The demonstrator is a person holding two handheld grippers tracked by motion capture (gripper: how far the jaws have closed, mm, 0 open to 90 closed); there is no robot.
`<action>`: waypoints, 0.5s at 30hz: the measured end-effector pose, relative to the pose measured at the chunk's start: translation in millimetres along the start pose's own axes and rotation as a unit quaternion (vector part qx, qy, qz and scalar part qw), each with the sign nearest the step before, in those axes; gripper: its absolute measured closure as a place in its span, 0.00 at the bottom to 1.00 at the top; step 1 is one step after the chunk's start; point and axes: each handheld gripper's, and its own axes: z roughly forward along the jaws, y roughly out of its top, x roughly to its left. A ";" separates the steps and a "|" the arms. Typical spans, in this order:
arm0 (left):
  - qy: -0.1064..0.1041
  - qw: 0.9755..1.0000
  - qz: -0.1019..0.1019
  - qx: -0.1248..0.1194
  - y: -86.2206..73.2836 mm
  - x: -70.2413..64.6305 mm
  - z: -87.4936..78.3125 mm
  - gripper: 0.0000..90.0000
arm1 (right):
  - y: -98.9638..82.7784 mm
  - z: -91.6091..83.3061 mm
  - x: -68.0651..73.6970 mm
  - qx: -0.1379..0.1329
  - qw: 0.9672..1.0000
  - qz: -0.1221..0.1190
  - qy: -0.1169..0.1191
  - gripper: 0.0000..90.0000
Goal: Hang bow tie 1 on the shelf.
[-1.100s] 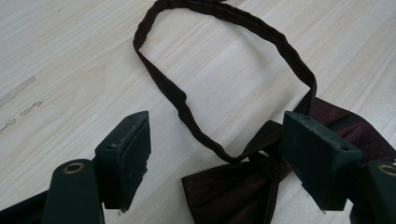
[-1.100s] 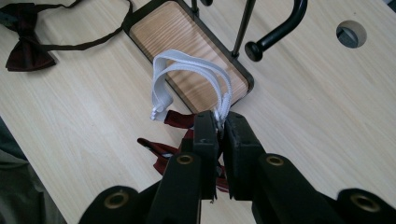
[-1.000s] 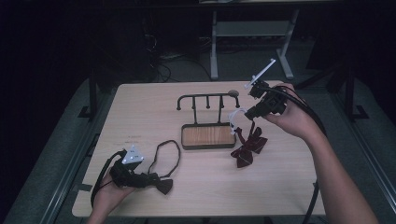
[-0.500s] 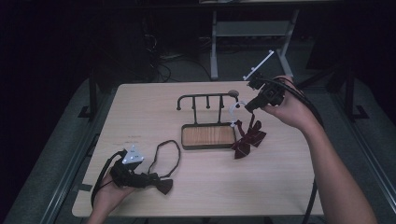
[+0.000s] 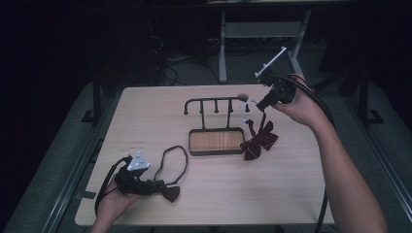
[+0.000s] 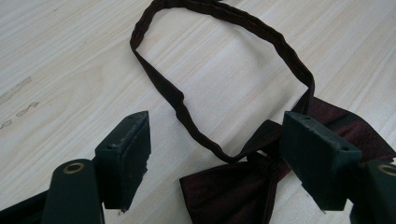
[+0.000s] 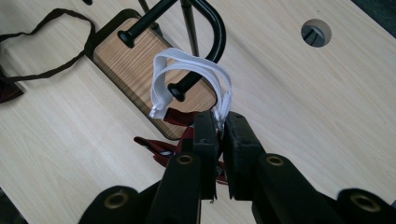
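While room lies dark | pale wood table (image 5: 291, 194) lit | left claw (image 6: 215, 154) wide | right claw (image 7: 220, 133) clamps white strap (image 7: 187, 70)

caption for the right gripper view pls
Right gripper shut on the white strap of a red bow tie, beside the black rack.

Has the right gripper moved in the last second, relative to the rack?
Yes. The right gripper, shut on the white strap, has shifted up and away, toward the rack end.

Two bow ties sit on the table (image 5: 301, 194): a dark bow tie (image 5: 167, 190) near the front left corner and a red bow tie (image 5: 259, 141) beside one hook rack (image 5: 216, 141).
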 end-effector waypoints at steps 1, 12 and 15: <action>0.000 1.000 0.000 0.000 0.0 0.0 0.0 0.28 | 0.2 0.2 -0.8 0.000 1.000 0.002 0.000 0.93; -0.001 1.000 0.000 0.000 0.0 0.0 0.0 0.28 | 1.8 5.5 -10.0 0.000 1.000 0.014 -0.001 0.93; -0.001 1.000 0.000 0.000 0.0 0.0 0.0 0.28 | 1.2 7.5 -11.7 0.001 1.000 0.018 -0.001 0.93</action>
